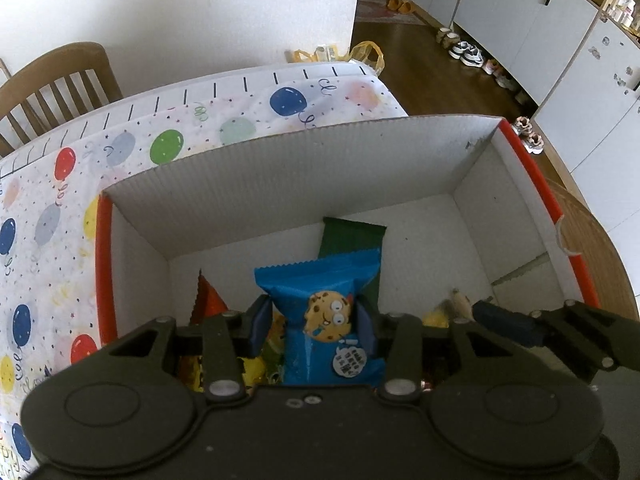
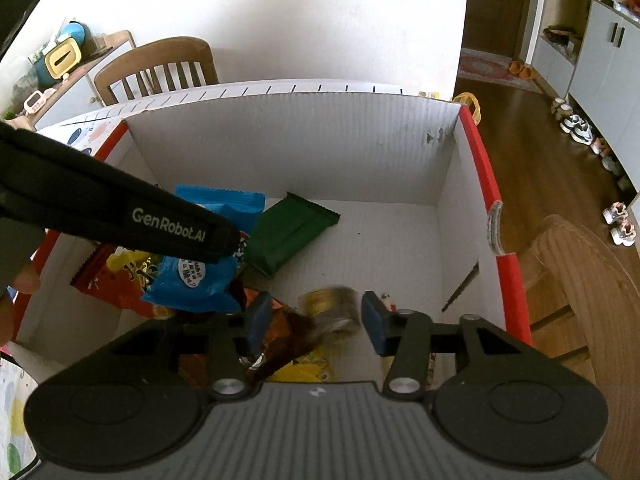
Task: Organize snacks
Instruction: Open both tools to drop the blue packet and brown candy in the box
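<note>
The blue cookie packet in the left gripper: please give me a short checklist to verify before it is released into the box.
1. Blue cookie packet pinched between left gripper pads: ok.
2. Packet inside the box walls: ok.
3. Packet resting on the snacks below: cannot tell.
4. Right gripper open, pads not pressing any snack: ok.
5. Bare floor beside the green packet for more snacks: ok.
6. Right gripper clear of the left one: ok, apart in the right wrist view.

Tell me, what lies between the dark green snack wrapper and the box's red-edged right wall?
Nothing: in the right wrist view only bare white box floor stretches from the dark green snack wrapper to the red-edged right wall.
</note>
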Tool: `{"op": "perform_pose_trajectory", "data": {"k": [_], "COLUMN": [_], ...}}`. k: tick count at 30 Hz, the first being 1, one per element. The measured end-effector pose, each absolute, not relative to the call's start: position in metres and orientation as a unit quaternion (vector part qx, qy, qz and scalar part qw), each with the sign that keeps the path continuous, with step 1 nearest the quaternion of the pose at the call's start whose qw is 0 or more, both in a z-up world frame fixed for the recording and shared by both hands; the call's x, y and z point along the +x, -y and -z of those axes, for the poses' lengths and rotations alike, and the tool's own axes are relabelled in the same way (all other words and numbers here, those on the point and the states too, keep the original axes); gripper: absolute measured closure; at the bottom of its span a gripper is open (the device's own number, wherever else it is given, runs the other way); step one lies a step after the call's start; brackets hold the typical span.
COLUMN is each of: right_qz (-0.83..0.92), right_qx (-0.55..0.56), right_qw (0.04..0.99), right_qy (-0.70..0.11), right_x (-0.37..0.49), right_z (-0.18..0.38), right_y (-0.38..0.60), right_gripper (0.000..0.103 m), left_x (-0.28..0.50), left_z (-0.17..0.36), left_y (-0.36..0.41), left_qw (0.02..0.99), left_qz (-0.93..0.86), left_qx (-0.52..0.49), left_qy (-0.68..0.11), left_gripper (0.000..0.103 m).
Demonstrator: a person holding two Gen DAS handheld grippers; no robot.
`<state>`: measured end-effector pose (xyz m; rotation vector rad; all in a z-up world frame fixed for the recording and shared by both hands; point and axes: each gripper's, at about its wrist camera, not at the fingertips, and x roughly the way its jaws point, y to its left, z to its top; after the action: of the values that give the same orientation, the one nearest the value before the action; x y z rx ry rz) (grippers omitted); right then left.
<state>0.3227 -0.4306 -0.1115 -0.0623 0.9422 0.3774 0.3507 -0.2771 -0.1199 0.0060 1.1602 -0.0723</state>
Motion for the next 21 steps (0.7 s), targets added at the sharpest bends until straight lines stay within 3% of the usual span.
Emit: {"op": "perform_pose_trajectory", "data": {"k": [2, 4, 14, 18, 21], "right_qz": [-0.183, -0.182, -0.183, -0.183, -0.186], "right_qx": [-0.027, -0.026, -0.029, -0.031, -0.033], "right_qw": [0.875, 0.876, 0.881, 0.885, 0.887], "right_qy": [-0.448, -0.446, -0.436, -0.428, -0.420], "right_x": [0.321, 0.319, 0.305, 0.297, 0.290], "right_z": [0.109, 0.106, 0.091, 0.082, 0.074], "right_y": [0.432, 0.433, 0.435, 0.435, 0.434], "right_gripper": [0.047, 0.045, 0.045, 0.035, 0.035], "left_x": [0.350, 0.349, 0.331, 0.322, 0.314], "left_z": [0.119, 0.118, 0.101, 0.092, 0.084], "left_y": [0.276, 0.275, 0.271, 0.269, 0.269], "left_qw": [0.836, 0.838, 0.853, 0.858, 0.864], "left_qz": [0.033, 0.031, 0.036, 0.042, 0.046], "left_qx": [0.002, 0.001, 0.001, -0.002, 0.003], "left_qy": [-0.547, -0.545, -0.521, -0.513, -0.502], "left_gripper": [0.058, 0.047, 0.039, 0.031, 0.028]}}
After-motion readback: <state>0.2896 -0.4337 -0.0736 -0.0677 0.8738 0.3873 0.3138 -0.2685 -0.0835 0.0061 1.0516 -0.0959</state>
